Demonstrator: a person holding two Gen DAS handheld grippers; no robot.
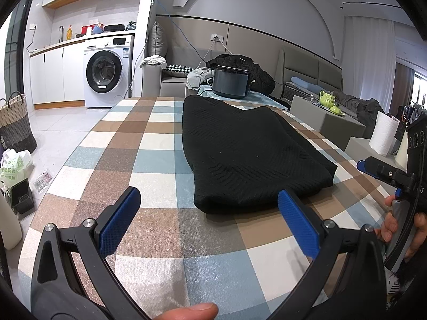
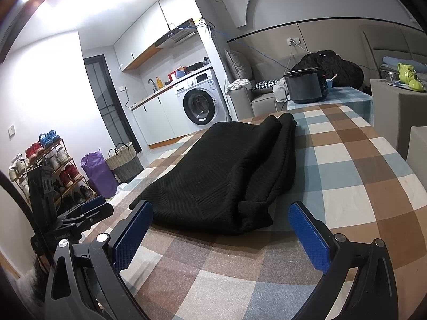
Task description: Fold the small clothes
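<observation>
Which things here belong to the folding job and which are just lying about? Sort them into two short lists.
For the job:
black garment, lying lengthwise on the checked tablecloth
left gripper, open, holding nothing
right gripper, open, holding nothing

Just lying about:
dark cooking pot beyond the table's far end
washing machine
woven basket
green teapot
paper towel roll
shoe rack

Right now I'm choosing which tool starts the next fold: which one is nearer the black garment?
Right, slightly. The right tool straddles the black garment's near edge; the left tool sits just short, toward its left corner.
</observation>
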